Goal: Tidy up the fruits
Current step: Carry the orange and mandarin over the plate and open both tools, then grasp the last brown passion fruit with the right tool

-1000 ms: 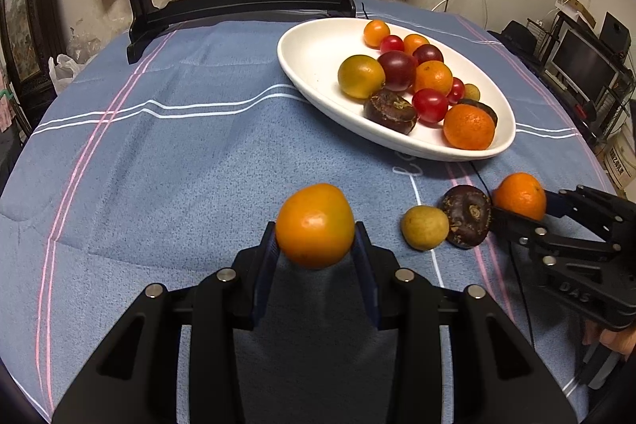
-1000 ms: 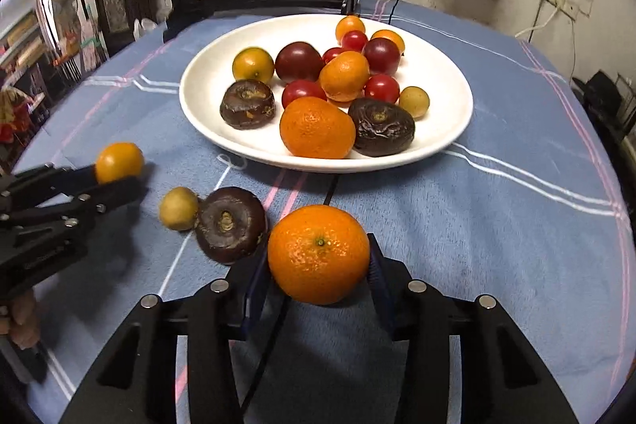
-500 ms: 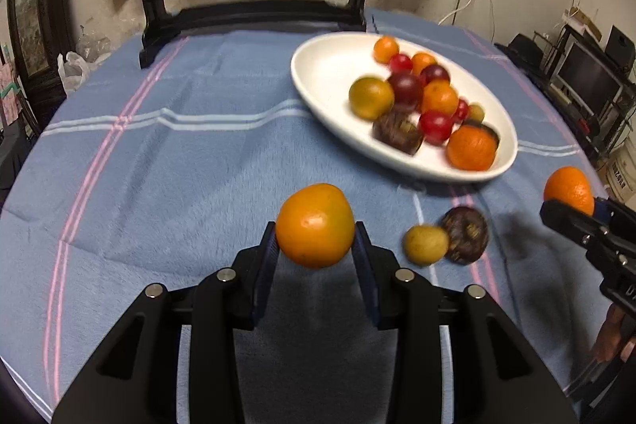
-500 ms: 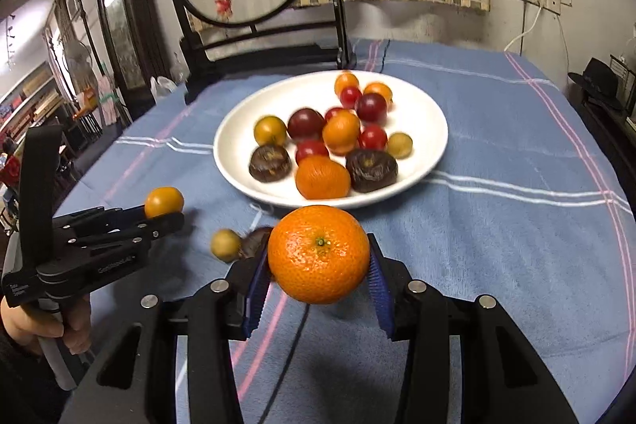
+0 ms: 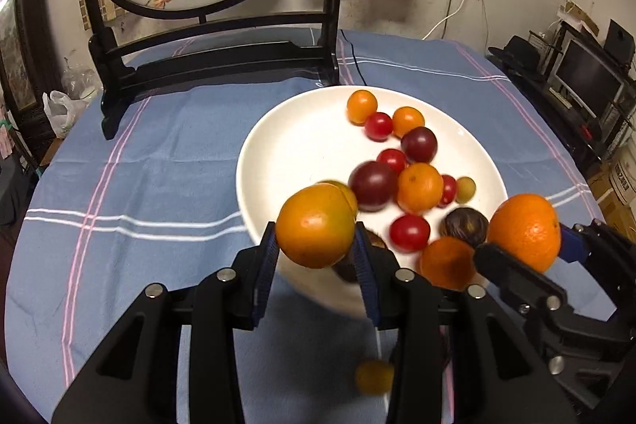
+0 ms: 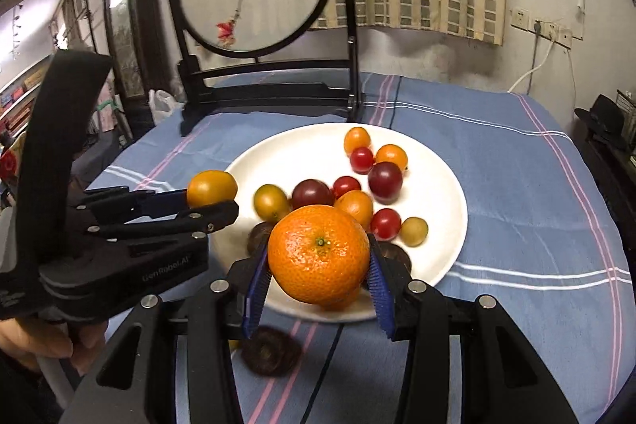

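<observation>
My left gripper (image 5: 316,243) is shut on a yellow-orange fruit (image 5: 314,225) and holds it in the air at the near rim of the white plate (image 5: 286,146). It also shows in the right wrist view (image 6: 210,187). My right gripper (image 6: 318,257) is shut on an orange mandarin (image 6: 318,253), held above the plate's near edge (image 6: 445,257); it shows in the left wrist view (image 5: 524,231). The plate holds several small fruits. A small yellow fruit (image 5: 373,376) and a dark brown fruit (image 6: 270,350) lie on the blue tablecloth below the grippers.
A black stand with a round embroidered screen (image 5: 206,38) rises behind the plate at the table's far side. A black cable (image 5: 351,58) runs across the cloth. Shelves and a monitor (image 5: 588,74) stand off the table on the right.
Both grippers have lifted their fruits off the cloth and moved forward toward the plate. The two grippers are now closer together, above the plate's near rim.
</observation>
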Motion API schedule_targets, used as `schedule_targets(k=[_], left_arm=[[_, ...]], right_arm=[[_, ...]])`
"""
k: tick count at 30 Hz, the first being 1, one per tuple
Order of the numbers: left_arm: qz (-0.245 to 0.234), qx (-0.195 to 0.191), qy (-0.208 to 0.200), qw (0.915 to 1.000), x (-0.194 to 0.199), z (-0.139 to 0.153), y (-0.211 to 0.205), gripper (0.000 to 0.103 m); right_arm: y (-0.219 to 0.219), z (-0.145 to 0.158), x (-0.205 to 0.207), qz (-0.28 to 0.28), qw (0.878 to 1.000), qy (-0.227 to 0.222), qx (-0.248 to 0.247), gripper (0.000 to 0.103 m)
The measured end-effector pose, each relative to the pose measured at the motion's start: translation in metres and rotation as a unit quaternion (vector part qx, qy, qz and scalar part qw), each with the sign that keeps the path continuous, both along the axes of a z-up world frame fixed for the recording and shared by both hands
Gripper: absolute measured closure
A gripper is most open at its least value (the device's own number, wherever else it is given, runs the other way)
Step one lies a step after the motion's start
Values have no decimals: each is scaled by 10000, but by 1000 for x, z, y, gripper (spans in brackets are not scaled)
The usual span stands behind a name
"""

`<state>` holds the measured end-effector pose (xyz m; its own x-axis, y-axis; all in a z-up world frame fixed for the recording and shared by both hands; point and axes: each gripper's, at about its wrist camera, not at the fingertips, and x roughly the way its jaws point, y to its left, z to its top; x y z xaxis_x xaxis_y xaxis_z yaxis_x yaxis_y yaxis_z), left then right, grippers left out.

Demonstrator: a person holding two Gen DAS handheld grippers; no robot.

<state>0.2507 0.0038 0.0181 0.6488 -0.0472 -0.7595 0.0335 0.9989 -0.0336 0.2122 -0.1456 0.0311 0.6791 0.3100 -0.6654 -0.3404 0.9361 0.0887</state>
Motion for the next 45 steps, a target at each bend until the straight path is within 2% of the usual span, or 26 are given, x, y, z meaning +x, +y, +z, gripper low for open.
schedule_targets(k=[6,8,9,10,11,15,21,23,29,36,41,45], left_arm=[[128,-42,112,9998,30,-11,-1,66],[111,-4,122,9999,35,-14,-4,57],[97,-7,94,9999,35,-14,-5,46],[78,-13,65,9999,33,-14,-5,38],[52,-26,39,10000,31,-15,-6,36],[49,46,-128,9999,16,-13,-6,35],[148,14,-304,9994,-15,-3,0,22],[171,-52,-345,9992,-27,-1,3,21],[267,-211,-269,9991,-55,-6,15,17],[338,17,-205,9992,-74,-29,25,15],[387,51,-225,9990,-74,-31,33,15],[503,-146,-63,9986,-70,-33,44,15]], right_arm=[[-10,-19,25,-258,9992,245,200,56],[-14,-23,29,-312,9985,316,332,47],[-18,-24,27,-422,9980,278,390,41],[-21,-22,26,-435,9978,228,442,40],[-24,-21,23,-413,9979,196,467,39],[-37,-19,17,-462,9968,231,617,37],[-48,-21,4,-507,9958,325,684,36],[-48,-21,-4,-465,9960,335,687,36],[-31,-22,-34,-69,9995,222,206,36],[1,-43,-57,557,9964,540,-351,36],[13,-54,-64,673,9931,710,-640,36],[18,-63,-66,667,9914,837,-757,36]])
